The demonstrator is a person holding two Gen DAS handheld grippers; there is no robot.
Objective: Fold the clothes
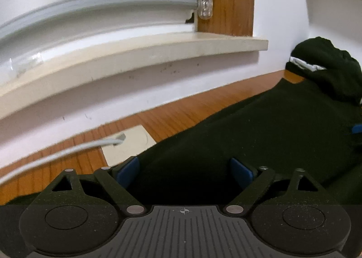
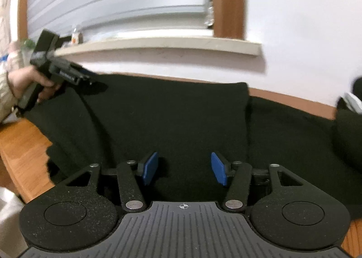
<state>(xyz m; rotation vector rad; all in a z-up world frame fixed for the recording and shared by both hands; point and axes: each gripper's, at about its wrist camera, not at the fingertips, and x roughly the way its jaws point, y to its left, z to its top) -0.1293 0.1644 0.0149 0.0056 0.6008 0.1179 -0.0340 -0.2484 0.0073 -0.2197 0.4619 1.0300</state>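
A dark green garment lies spread on the wooden table, and its folded part ends in a straight edge on the right. My left gripper stands open low over the garment's left end, blue pads wide apart with nothing pinched. My right gripper is also open, just above the cloth's middle, and its blue pads grip nothing. In the right wrist view a hand holds the left gripper at the garment's far left corner.
A heap of dark clothes sits at the back right against the white wall. A white cable and a beige sheet lie left of the garment. A window sill juts out above the table.
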